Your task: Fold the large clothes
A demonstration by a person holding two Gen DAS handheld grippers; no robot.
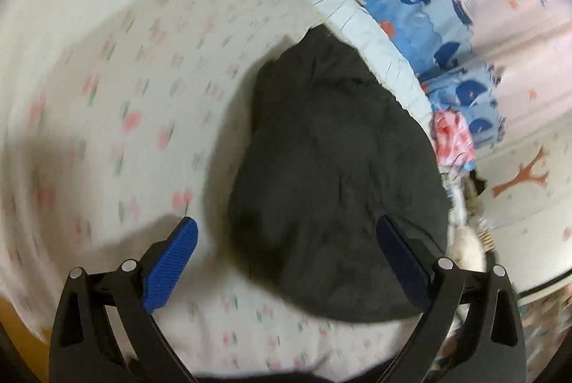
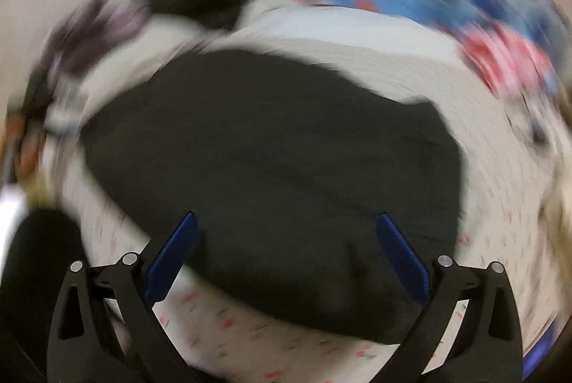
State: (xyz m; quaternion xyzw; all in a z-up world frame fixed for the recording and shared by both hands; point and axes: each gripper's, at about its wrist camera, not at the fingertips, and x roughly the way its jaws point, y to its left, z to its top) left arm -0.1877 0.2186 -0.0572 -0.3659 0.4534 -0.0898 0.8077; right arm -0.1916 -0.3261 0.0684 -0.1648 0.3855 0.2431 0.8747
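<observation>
Dark garment (image 1: pixel 336 175) is seen lying in a compact heap on the flower-printed bedsheet (image 1: pixel 136 90), directly ahead of both tools; the left gripper (image 1: pixel 286 261) is spread wide with nothing held, its right finger over the cloth's near edge; the right gripper (image 2: pixel 286 258) is likewise wide and empty, both fingers above the cloth, so it is judged the nearer. Beyond, a whale-printed blanket (image 1: pixel 422 0) is bunched; the garment's long axis cannot be told.

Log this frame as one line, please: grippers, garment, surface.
left gripper: open, empty | right gripper: open, empty | dark grey fabric garment: lying bunched, unheld | white floral-print bedsheet: under garment | both views motion-blurred
</observation>
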